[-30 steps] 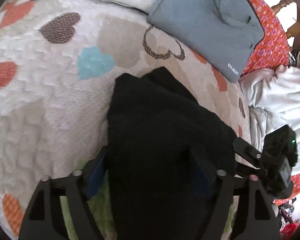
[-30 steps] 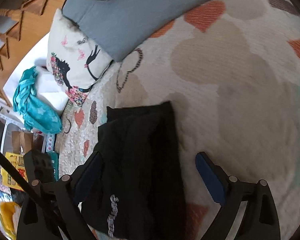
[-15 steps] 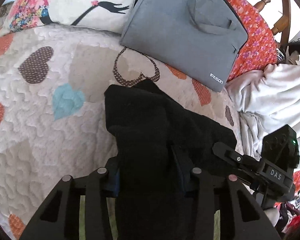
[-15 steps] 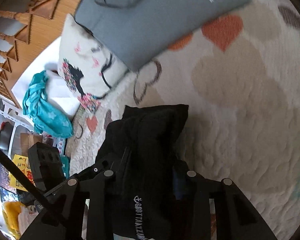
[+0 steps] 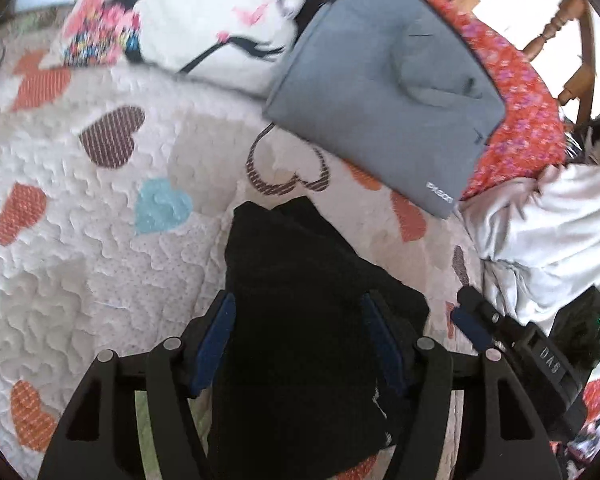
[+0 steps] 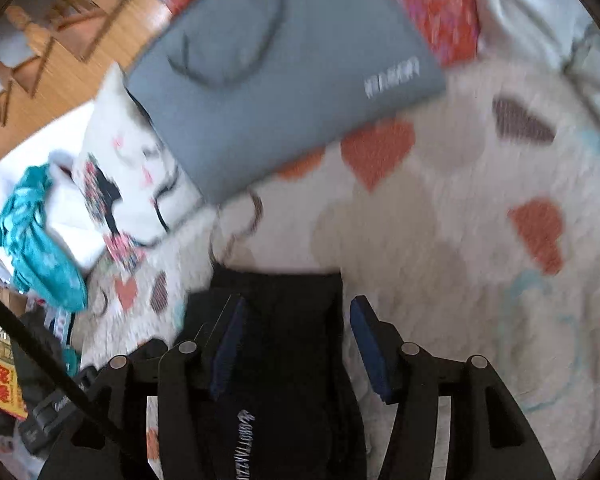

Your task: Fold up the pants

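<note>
The black pants [image 5: 300, 280] lie bunched in a folded stack on the heart-print quilt [image 5: 80, 220]. My left gripper [image 5: 298, 320] straddles one end of the stack. Its jaws are opening, and the blue pads [image 5: 216, 340] stand at the cloth's sides without squeezing it. In the right wrist view the pants [image 6: 280, 300] show white lettering near the bottom edge. My right gripper [image 6: 296, 320] straddles that end, its jaws opening too, with a gap between the right-hand pad [image 6: 366, 340] and the cloth. The right gripper [image 5: 500, 332] also shows beside the stack in the left wrist view.
A grey laptop sleeve [image 5: 384, 92] lies beyond the pants, partly over a printed white pillow [image 5: 204, 20] and a red floral cloth [image 5: 520, 92]. A pale crumpled garment [image 5: 560, 220] lies at the right. A teal cloth [image 6: 36, 240] sits off the bed's left side.
Both grippers closed on the black stack half a second ago and now stand wider around it. Both have lifted and tilted up, so the sleeve and pillow fill more of each view.
</note>
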